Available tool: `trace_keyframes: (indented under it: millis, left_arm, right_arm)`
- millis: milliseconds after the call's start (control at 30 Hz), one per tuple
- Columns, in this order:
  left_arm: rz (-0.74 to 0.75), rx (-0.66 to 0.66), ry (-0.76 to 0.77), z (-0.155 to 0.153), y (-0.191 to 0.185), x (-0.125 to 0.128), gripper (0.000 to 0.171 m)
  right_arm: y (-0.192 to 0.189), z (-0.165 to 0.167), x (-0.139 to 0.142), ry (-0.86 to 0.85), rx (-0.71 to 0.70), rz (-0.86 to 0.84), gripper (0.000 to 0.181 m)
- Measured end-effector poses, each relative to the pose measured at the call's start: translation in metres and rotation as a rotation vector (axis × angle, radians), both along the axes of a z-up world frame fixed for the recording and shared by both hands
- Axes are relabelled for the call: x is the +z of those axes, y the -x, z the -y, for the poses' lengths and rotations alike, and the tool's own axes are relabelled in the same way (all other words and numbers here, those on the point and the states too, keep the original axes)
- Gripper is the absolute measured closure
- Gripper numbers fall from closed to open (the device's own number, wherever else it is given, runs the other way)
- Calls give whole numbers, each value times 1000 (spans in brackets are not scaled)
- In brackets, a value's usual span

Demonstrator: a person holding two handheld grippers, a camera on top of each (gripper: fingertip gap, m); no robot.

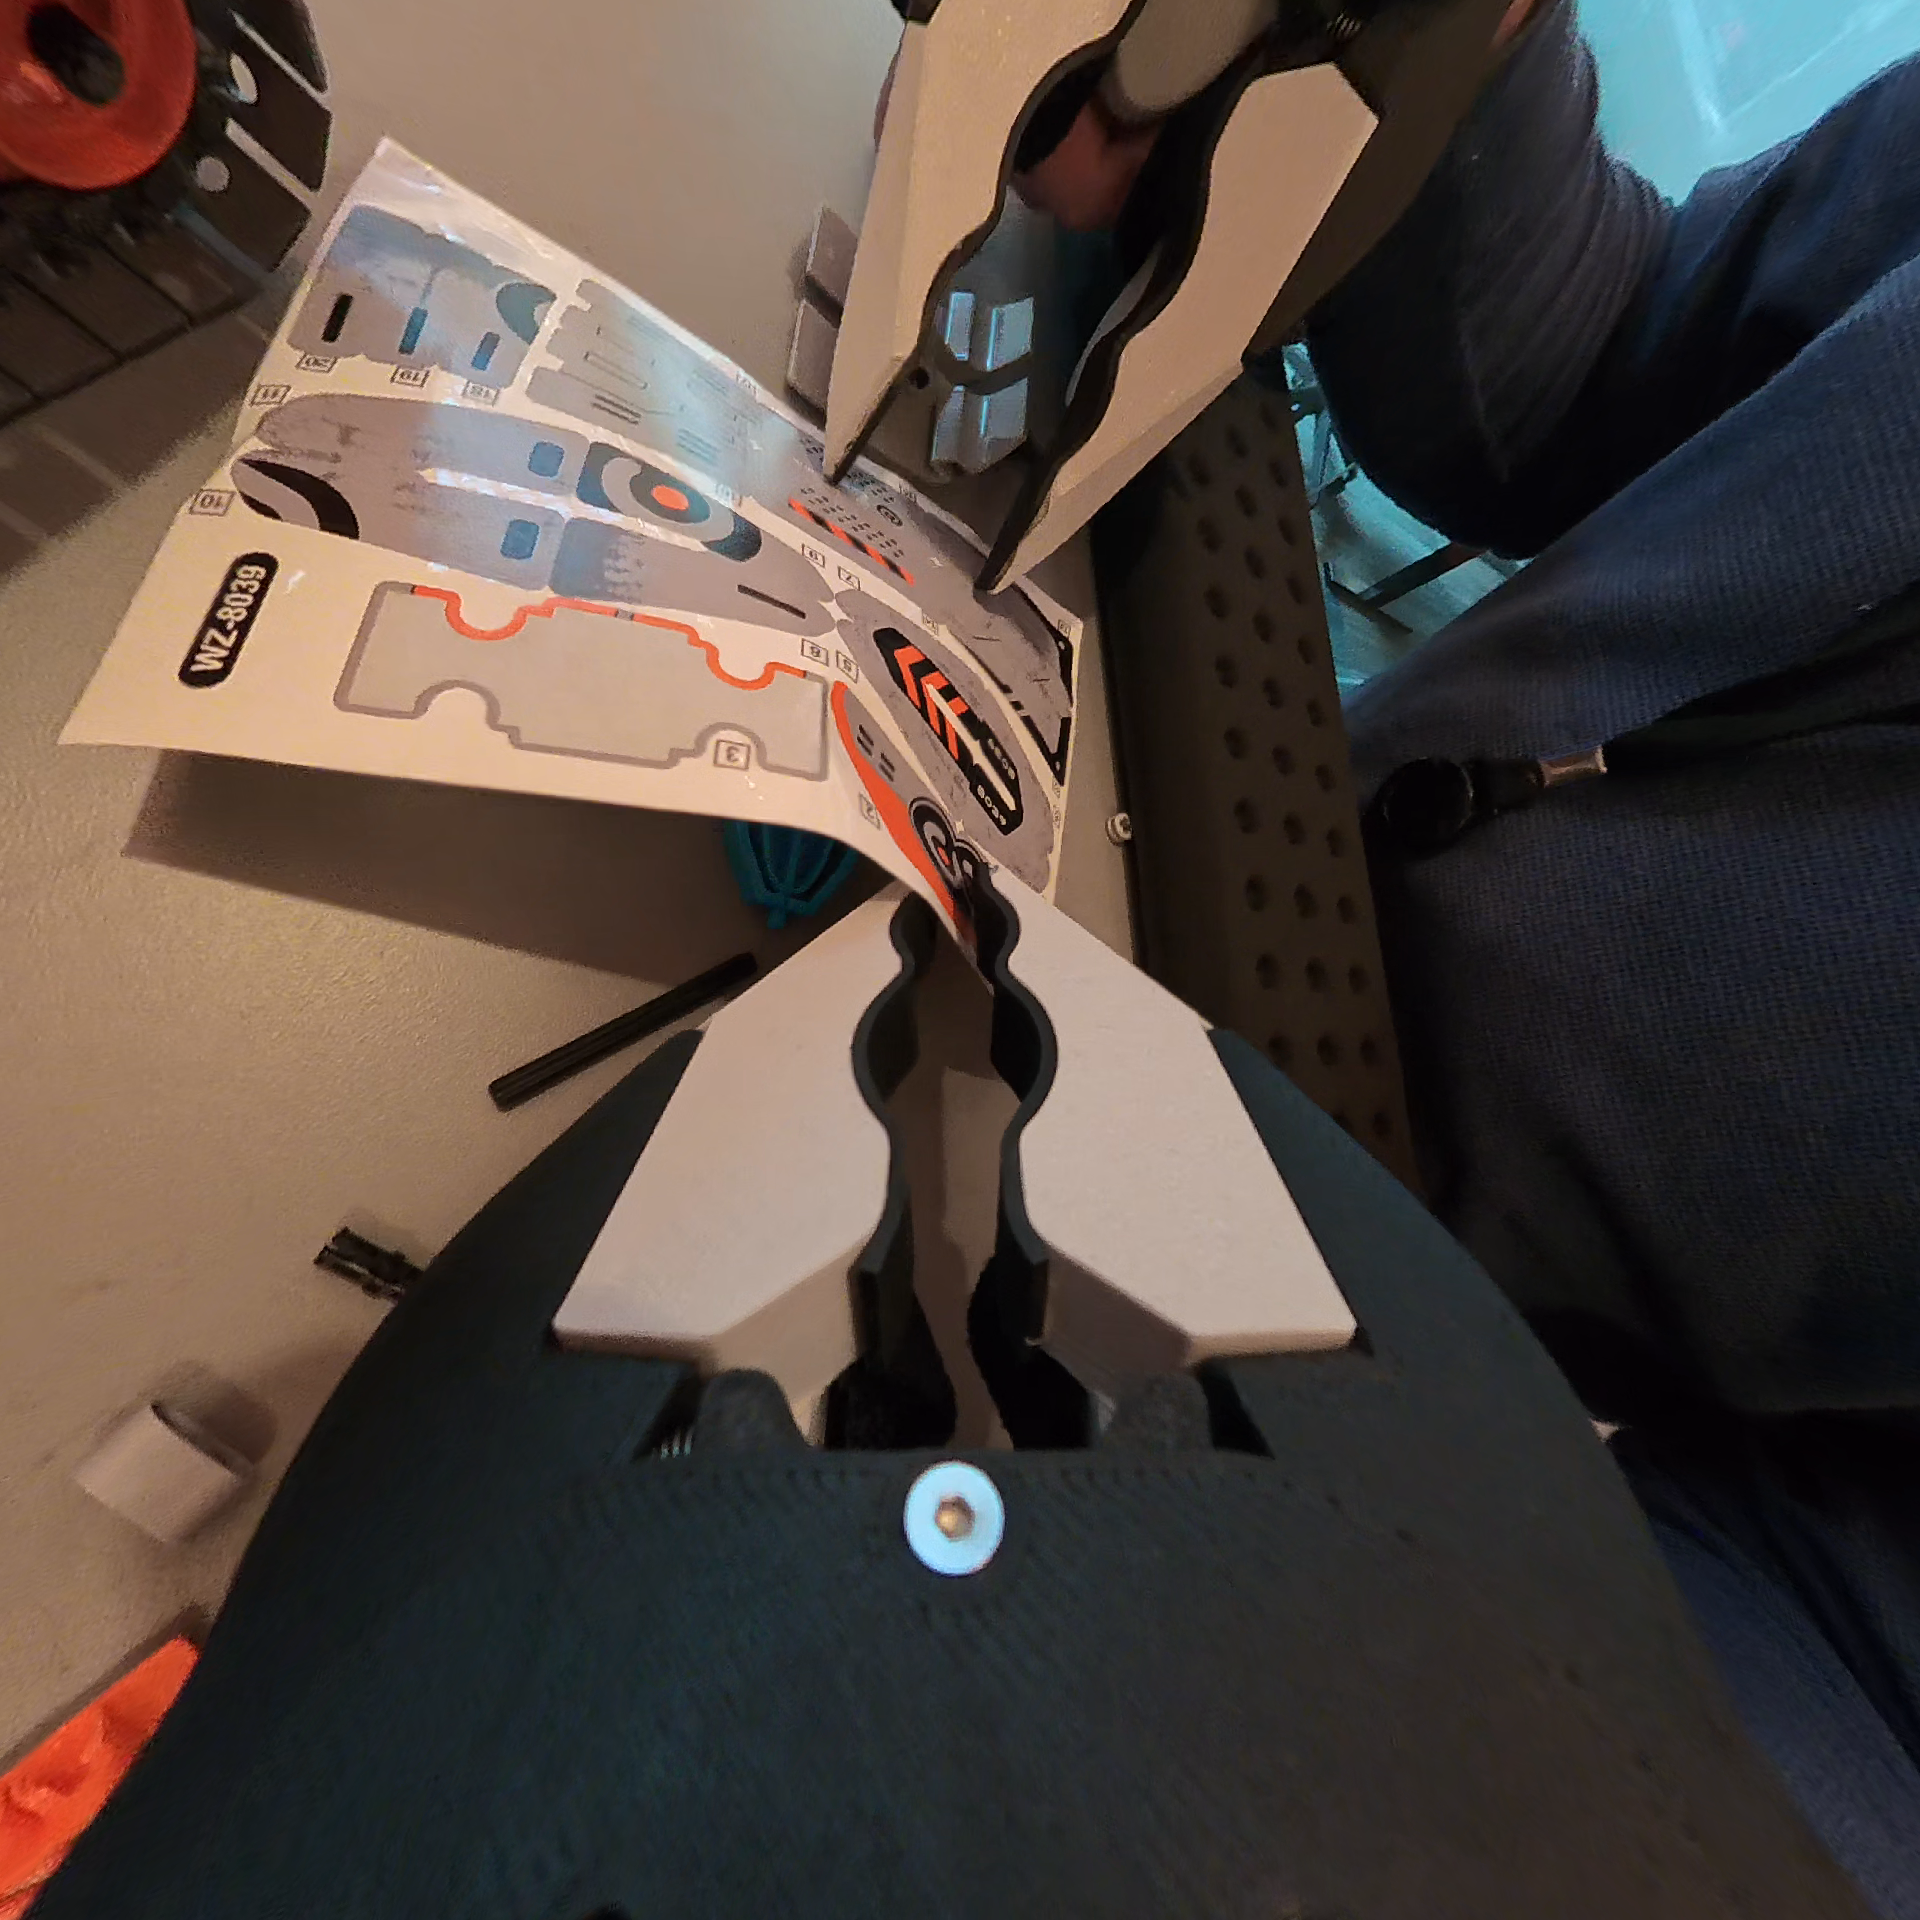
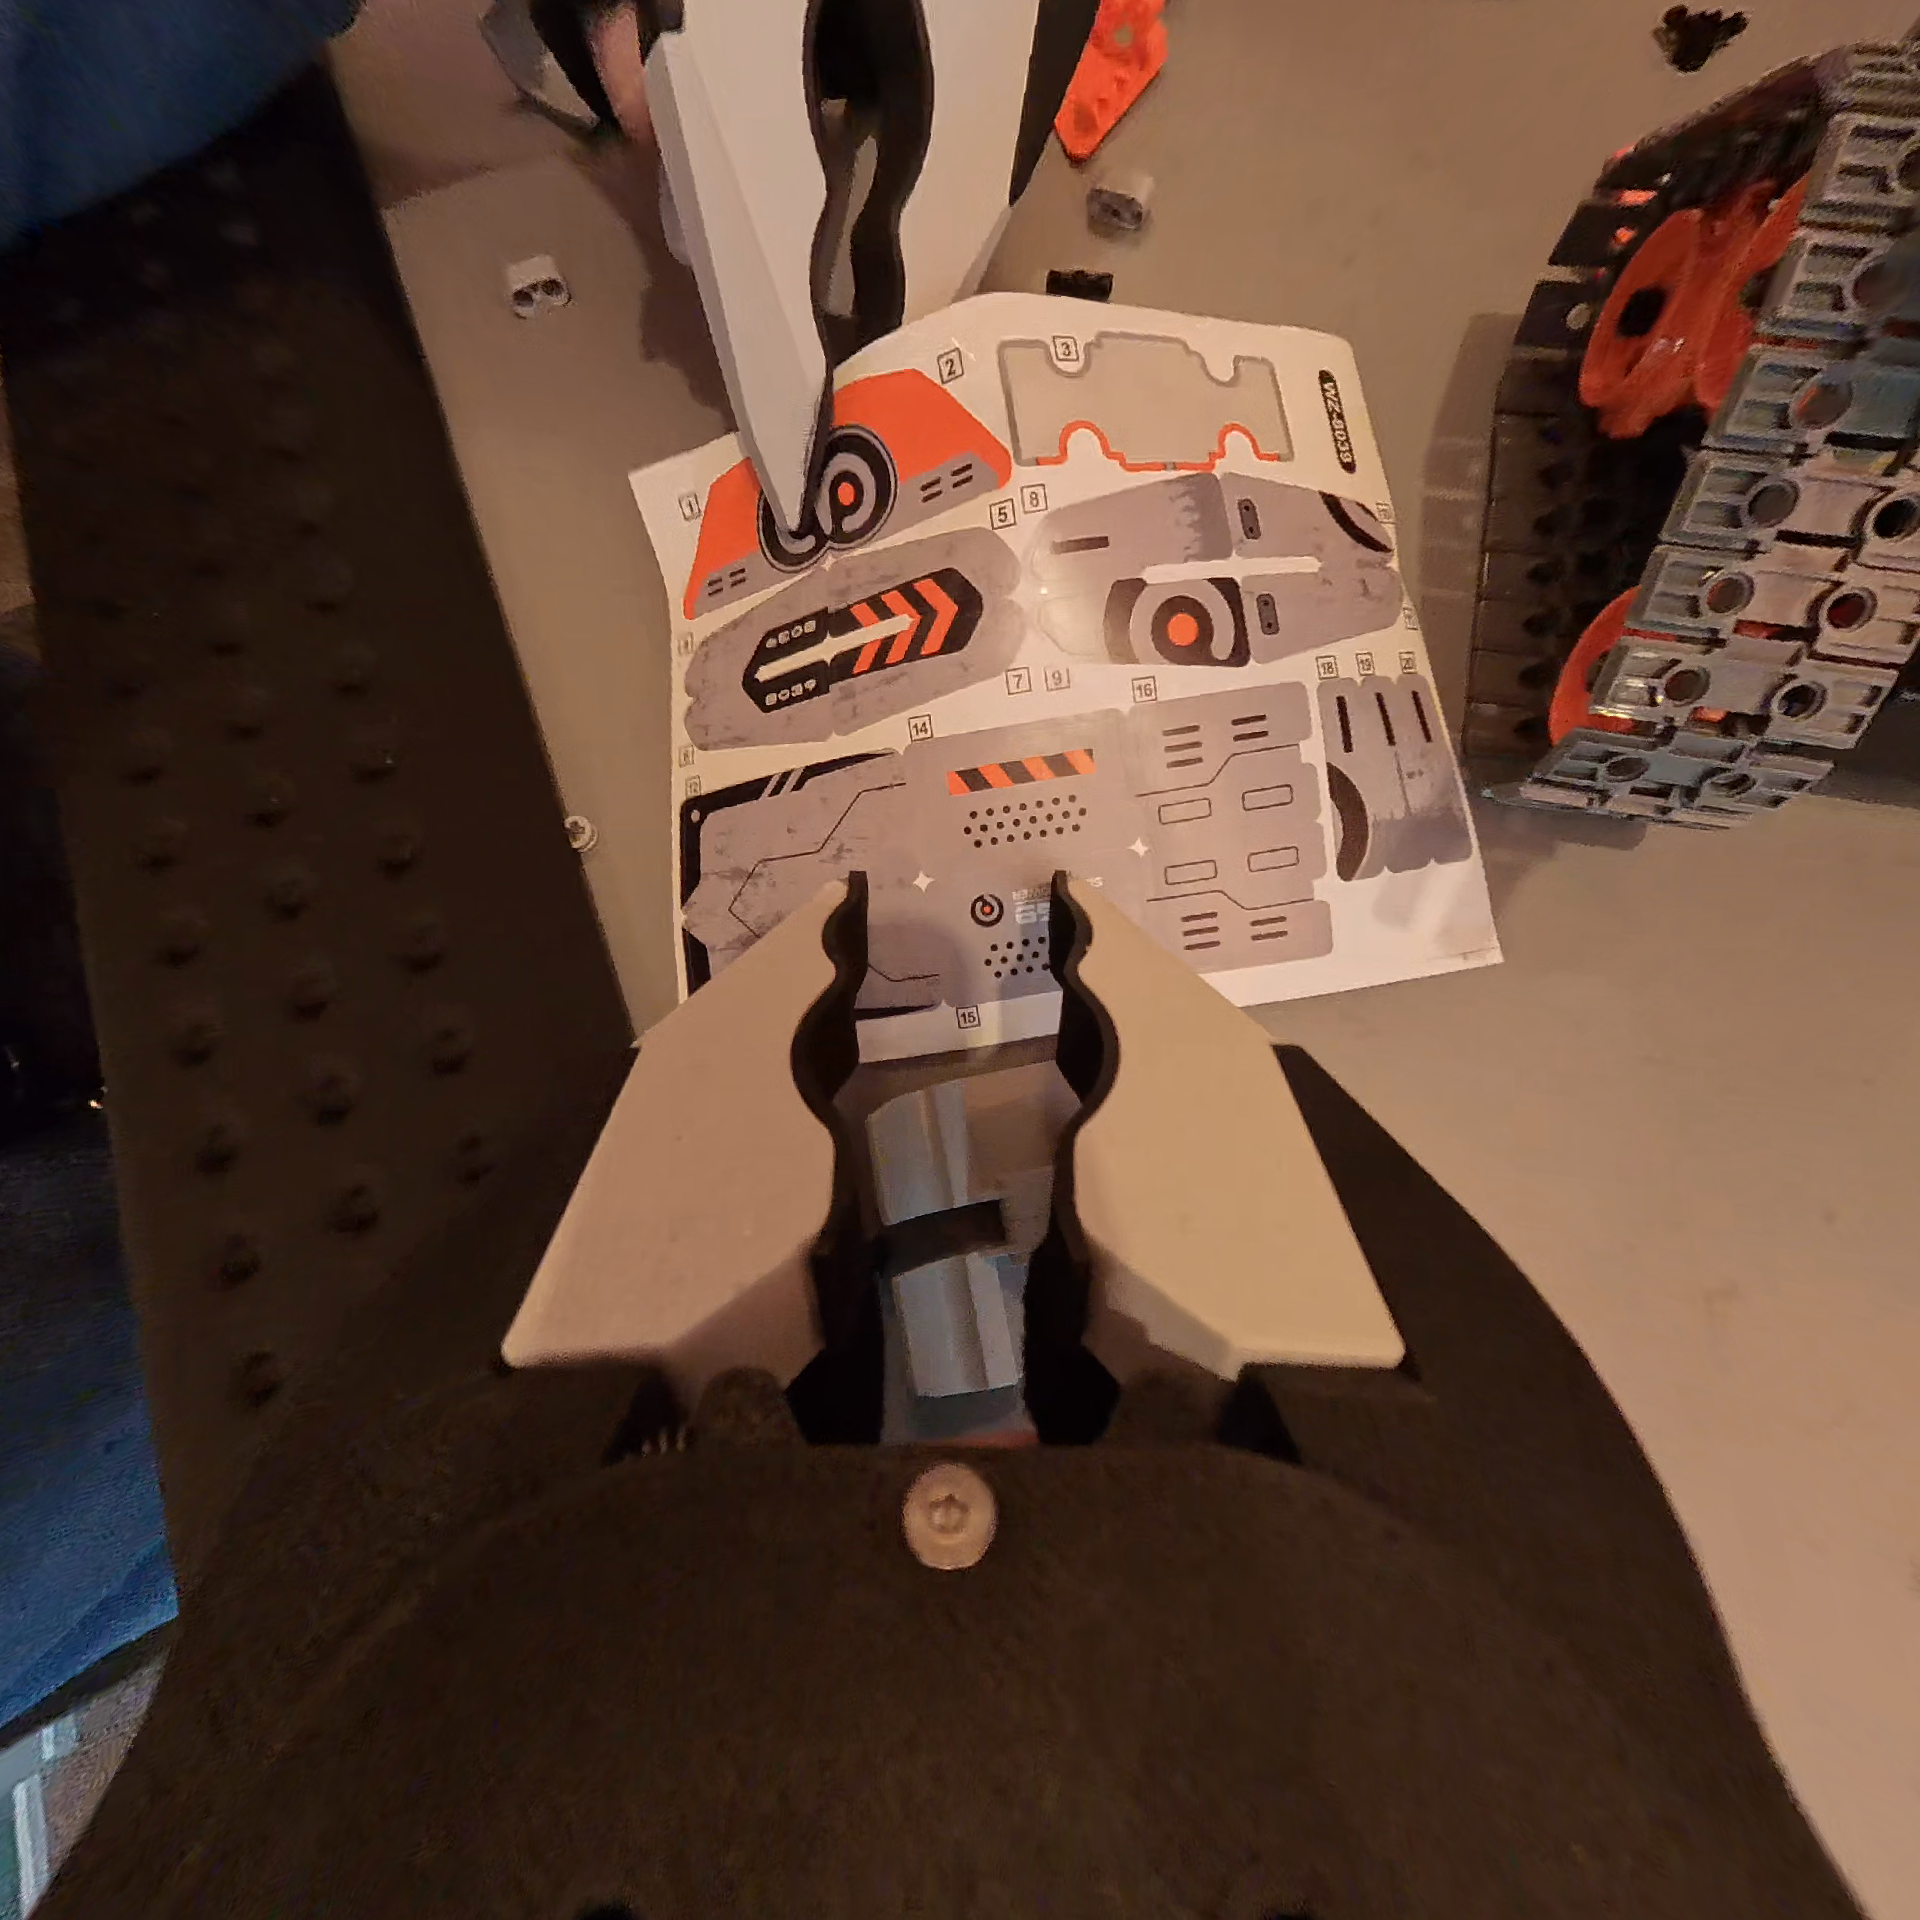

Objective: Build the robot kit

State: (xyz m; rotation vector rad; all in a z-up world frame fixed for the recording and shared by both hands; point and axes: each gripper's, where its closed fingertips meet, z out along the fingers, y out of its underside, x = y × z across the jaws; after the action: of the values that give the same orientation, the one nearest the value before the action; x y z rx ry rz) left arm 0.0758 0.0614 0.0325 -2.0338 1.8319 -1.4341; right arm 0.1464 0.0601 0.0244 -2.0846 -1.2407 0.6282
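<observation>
Grey table point(image 2: 1662, 1143): left gripper point(image 1: 961, 914) pinches numbered sticker sheet point(image 2: 1039, 644); right gripper point(image 2: 956, 894) seemingly open.

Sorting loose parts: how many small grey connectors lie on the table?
2 in view. One grey connector lies beside the black studded mat; the other lies near the orange piece. More may hide under the sticker sheet.
</observation>
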Motion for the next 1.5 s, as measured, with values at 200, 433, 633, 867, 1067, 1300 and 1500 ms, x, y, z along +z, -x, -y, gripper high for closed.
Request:
trace_keyframes:
  millis: [200, 433, 633, 867, 1067, 1300, 1500]
  left_arm:
    - [7, 17, 3, -4, 2, 1, 171]
    - [-3, 6, 33, 0, 4, 0, 164]
    - [54, -9, 74, 5, -7, 9, 154]
    - [95, -24, 91, 11, -14, 16, 167]
    - [78, -26, 82, 11, -13, 13, 171]
    - [141, -17, 115, 11, -21, 25, 171]
    - [176, -50, 125, 19, -27, 32, 171]
  right_arm:
    - [-7, 1, 13, -13, -39, -67, 145]
    - [-8, 14, 8, 10, -20, -60, 149]
    - [-4, 17, -6, 22, -3, 1, 150]
    - [-3, 15, -5, 17, -12, -14, 151]
    - [-3, 14, -2, -13, -17, -17, 151]
    - [2, 14, 8, -73, -23, -51, 154]
    - [6, 13, 10, -83, -29, -62, 156]
